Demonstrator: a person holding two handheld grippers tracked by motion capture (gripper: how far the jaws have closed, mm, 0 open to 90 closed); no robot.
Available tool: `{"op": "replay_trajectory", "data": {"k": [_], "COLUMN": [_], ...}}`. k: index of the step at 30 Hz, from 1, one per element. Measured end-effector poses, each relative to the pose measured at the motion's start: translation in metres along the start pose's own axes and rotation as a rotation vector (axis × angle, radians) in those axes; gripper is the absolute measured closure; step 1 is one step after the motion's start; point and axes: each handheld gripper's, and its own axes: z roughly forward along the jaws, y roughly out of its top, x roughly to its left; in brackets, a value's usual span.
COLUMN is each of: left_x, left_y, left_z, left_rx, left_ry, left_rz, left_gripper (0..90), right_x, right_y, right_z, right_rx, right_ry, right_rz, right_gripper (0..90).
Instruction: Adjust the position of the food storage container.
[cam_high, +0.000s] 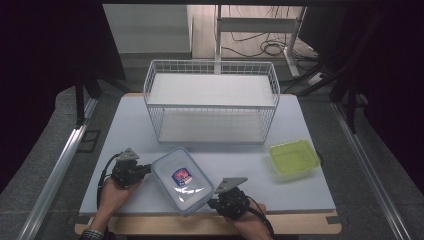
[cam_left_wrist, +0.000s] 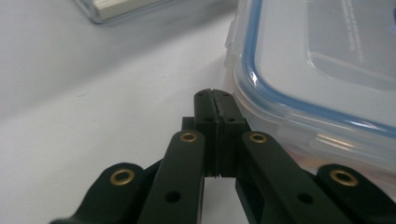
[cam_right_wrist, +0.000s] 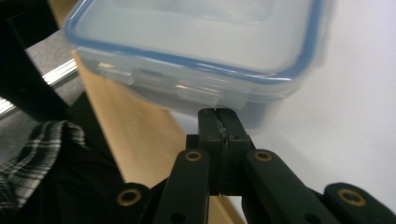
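1. Both pairs of jaws are pressed together with nothing between them: your left gripper shows its two black tips meeting along a thin seam, and your right gripper shows the same.
2. Your left gripper sits at about 9 o'clock of the clear lidded container, its closed tips just beside the container's short end. In the left gripper view the tips lie right against the blue-sealed rim, by one of the lid's side flaps; whether they touch it, you cannot tell.
3. Your right gripper sits at about 4 o'clock of the container, near the table's front edge. In the right gripper view its closed tips point up at the container's latch side, just under the clear flap; contact is not clear there either.
4. The container lies flat on the white table, turned diagonally, in the near middle between your two hands. Its lid is on, with a blue seal line and a red and blue label in the centre.
5. A white wire basket with two levels stands at 12 o'clock of the container, well apart from it.
6. A shallow green tray rests at about 2 o'clock of the container, near the table's right side.
7. A plaid sleeve shows at the lower left of the right gripper view.
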Motion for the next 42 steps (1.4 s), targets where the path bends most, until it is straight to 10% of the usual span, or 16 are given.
{"op": "replay_trajectory", "data": {"k": [14,25,42], "left_x": [-0.031,-0.067,-0.092], "left_y": [0.008,0.014,0.006], "left_z": [0.015,0.024,0.014], "left_rx": [0.035,0.094,0.134], "left_ry": [-0.091,-0.076,-0.164], "left_rz": [0.060,0.077,0.089], "left_gripper": [89.8,89.9,89.7], "right_x": [-0.046,-0.070,-0.097], "right_y": [-0.014,-0.016,-0.012], "right_z": [-0.026,-0.034,-0.028], "right_rx": [0.004,0.004,-0.001], "right_ry": [-0.151,-0.283,-0.331], "right_rz": [0.110,0.141,0.158], "right_gripper": [89.8,89.9,89.7]}}
